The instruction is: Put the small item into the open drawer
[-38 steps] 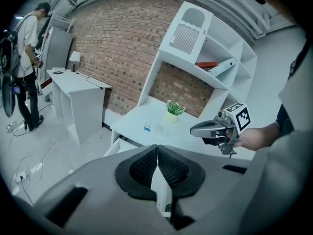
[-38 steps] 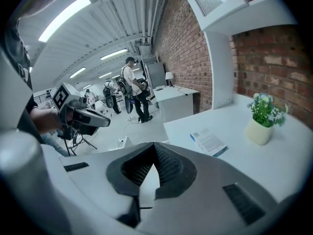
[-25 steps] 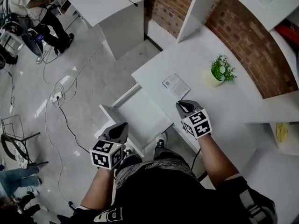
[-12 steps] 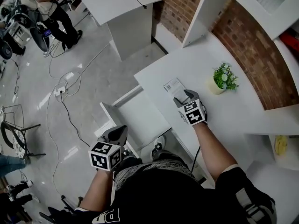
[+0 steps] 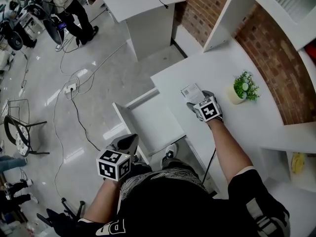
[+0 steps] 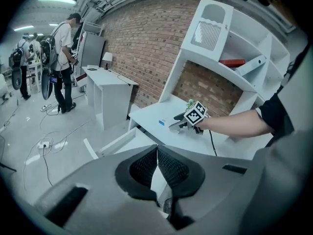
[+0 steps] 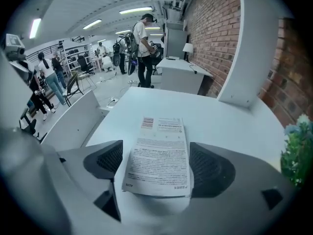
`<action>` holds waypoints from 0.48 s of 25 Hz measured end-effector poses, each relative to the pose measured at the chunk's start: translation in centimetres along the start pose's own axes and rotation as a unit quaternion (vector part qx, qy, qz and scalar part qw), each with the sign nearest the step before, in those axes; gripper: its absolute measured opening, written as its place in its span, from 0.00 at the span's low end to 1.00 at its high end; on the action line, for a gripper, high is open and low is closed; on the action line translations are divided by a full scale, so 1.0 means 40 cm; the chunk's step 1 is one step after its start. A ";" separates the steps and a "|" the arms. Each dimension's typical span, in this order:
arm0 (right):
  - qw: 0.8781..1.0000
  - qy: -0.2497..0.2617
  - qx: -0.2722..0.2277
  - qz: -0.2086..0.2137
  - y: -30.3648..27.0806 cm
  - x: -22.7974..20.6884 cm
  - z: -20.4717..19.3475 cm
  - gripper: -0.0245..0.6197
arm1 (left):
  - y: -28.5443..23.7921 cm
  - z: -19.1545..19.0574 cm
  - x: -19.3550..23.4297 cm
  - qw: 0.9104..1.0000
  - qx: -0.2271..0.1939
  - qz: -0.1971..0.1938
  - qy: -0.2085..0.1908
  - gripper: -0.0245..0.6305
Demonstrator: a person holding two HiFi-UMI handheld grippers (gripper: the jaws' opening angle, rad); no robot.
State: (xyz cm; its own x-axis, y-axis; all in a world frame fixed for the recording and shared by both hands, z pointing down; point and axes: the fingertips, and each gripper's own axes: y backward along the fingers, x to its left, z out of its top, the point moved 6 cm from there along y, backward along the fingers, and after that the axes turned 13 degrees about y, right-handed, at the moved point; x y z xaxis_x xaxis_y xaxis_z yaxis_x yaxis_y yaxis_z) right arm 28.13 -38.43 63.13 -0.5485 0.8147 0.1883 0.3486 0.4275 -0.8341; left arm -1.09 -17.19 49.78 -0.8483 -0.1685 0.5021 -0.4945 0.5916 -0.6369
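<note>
A white desk (image 5: 237,127) set against a brick wall (image 5: 269,48), its drawer (image 5: 148,122) pulled out from the front edge over a shiny floor strewn with cables. Nearest the wearer, the left gripper (image 5: 126,143) hangs low by the drawer's near corner with its jaws pressed together on nothing. Beyond the drawer, the right gripper (image 5: 196,98) points steeply down at the desk. Its jaws have just been opening and now stand spread, one on each long side of a flat printed packet (image 7: 160,151), with the pads not yet pressing on it. The packet, the small item of the task, lies flat just in from the front edge, toward the desk's left corner and above the drawer. A potted plant (image 5: 243,87) stands well apart, nearer the wall, and people work in the room beyond.

The grasp is the step in hand. It would go best with the tips kept low against the surface and closed squarely across the packet's narrow width (so thin a thing may skate or buckle if caught high). A slow lift clear of the front edge should follow, then a lowering into the drawer before the jaws part.
</note>
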 end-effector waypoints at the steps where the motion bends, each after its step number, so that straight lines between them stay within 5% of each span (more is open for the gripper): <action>1: 1.000 0.007 0.004 0.003 -0.007 -0.003 0.001 0.67 | 0.003 -0.004 0.002 1.000 0.001 0.004 -0.006 0.06; 12: 0.998 -0.016 0.045 0.040 -0.053 -0.025 -0.015 0.69 | 0.038 -0.012 0.030 1.000 -0.003 0.005 -0.007 0.06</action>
State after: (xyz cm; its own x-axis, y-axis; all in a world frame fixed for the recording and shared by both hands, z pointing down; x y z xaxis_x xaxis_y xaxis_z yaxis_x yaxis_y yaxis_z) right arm 28.37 -39.91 65.03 -0.5468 0.8308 0.1041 0.3233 0.3241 -0.8891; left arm -2.79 -16.11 49.71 -0.8561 -0.1731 0.4869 -0.4841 0.5982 -0.6386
